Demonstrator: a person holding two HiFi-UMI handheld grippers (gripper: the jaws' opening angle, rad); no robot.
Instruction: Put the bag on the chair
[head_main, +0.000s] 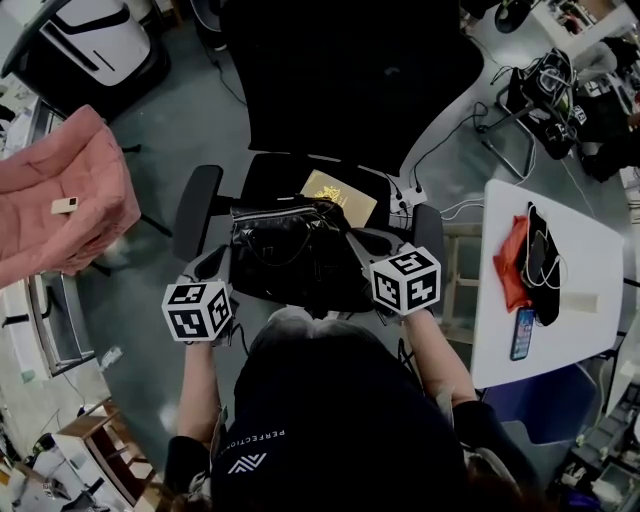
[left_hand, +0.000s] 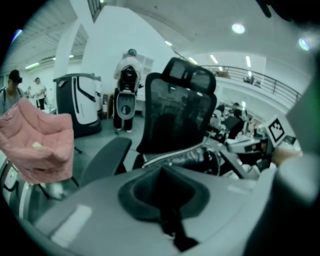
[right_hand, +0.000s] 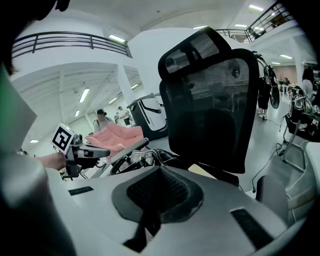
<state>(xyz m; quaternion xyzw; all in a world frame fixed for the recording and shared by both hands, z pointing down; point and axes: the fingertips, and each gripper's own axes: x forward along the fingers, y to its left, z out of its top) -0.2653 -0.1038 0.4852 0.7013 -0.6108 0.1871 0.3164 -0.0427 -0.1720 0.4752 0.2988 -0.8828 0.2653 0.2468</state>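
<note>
A glossy black bag (head_main: 290, 250) lies on the seat of the black office chair (head_main: 350, 80), between its armrests. Behind it on the seat is a tan flat packet (head_main: 338, 195). My left gripper (head_main: 218, 263) is at the bag's left side and my right gripper (head_main: 358, 241) at its right side. In the left gripper view the left gripper (left_hand: 162, 171) is shut with nothing between its pads, and the bag (left_hand: 200, 160) lies beyond it. In the right gripper view the right gripper (right_hand: 160, 170) is likewise shut and empty, with the bag (right_hand: 145, 160) just past it.
A pink padded seat (head_main: 60, 190) stands at the left. At the right, a white table (head_main: 575, 240) carries an orange cloth (head_main: 512, 262), a phone (head_main: 522, 333) and black cables. A wooden stool (head_main: 460, 290) stands between chair and table. People stand in the background (left_hand: 127, 75).
</note>
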